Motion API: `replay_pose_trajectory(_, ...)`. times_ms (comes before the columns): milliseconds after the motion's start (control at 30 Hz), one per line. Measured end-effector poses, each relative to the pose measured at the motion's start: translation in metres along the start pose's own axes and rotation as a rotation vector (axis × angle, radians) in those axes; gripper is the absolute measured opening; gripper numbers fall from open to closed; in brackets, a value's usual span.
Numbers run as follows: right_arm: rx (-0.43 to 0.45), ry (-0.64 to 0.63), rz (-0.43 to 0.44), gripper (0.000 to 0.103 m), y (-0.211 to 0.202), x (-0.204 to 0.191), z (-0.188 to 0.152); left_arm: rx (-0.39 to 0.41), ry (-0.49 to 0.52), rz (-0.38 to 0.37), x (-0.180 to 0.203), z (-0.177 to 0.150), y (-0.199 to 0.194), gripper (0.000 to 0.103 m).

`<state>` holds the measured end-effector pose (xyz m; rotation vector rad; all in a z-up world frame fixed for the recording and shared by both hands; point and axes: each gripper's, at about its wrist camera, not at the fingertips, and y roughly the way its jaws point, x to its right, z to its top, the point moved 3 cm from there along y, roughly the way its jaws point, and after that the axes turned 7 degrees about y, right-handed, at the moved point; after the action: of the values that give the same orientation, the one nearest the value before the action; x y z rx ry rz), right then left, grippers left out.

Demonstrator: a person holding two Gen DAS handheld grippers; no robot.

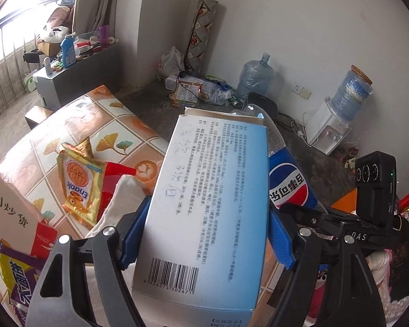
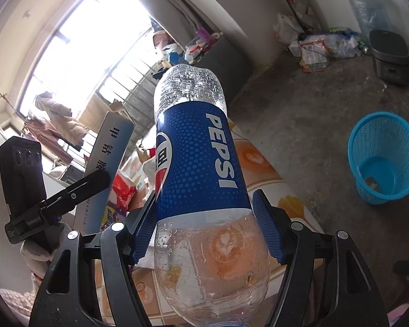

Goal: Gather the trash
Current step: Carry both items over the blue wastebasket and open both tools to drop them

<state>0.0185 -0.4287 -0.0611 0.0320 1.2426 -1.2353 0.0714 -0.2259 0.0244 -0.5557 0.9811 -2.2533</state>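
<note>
Blue-padded left gripper [image 1: 201,234] fingers clamped a medicine carton [image 1: 204,204]; the right gripper [image 2: 204,229] squeezed an empty Pepsi bottle [image 2: 199,169]. Both hung above the surface [image 1: 117,125], and the slick bottle risked slipping short of the blue basket [image 2: 384,158].

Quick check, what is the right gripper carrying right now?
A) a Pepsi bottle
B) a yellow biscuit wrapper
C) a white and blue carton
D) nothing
A: in the right wrist view the right gripper has its blue pads against the sides of the Pepsi bottle; the white and blue carton is in the left gripper.
</note>
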Motion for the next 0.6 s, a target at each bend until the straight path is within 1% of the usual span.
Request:
replay_pose_trajectory(100,0.040,0.062,-0.036,0.064,-0.010,0.025,0.010,-0.029,0.037,-0.032,0.015,0.018,0.028,0.075)
replay_pose_trajectory(267,0.122,0.204,-0.126,0.064,-0.029,0.079,0.024,-0.102,0.073,-0.121,0.044,0.053,0.086,0.075)
replay_pose_trajectory(367,0.154,0.326,-0.179,0.064,-0.034,0.120,0.030,-0.150,0.111,-0.151,0.066,0.075,0.128,0.075)
replay_pose_trajectory(467,0.170,0.450,-0.242,0.064,-0.034,0.161,0.037,-0.225,0.143,-0.219,0.093,0.093,0.176,0.076)
replay_pose_trajectory(500,0.171,0.486,-0.259,0.065,-0.032,0.174,0.040,-0.255,0.161,-0.223,0.103,0.097,0.194,0.076)
replay_pose_trajectory(533,0.172,0.521,-0.271,0.065,-0.030,0.187,0.043,-0.276,0.176,-0.211,0.111,0.101,0.212,0.076)
replay_pose_trajectory(600,0.167,0.584,-0.279,0.066,-0.024,0.211,0.052,-0.303,0.220,-0.166,0.128,0.109,0.246,0.077)
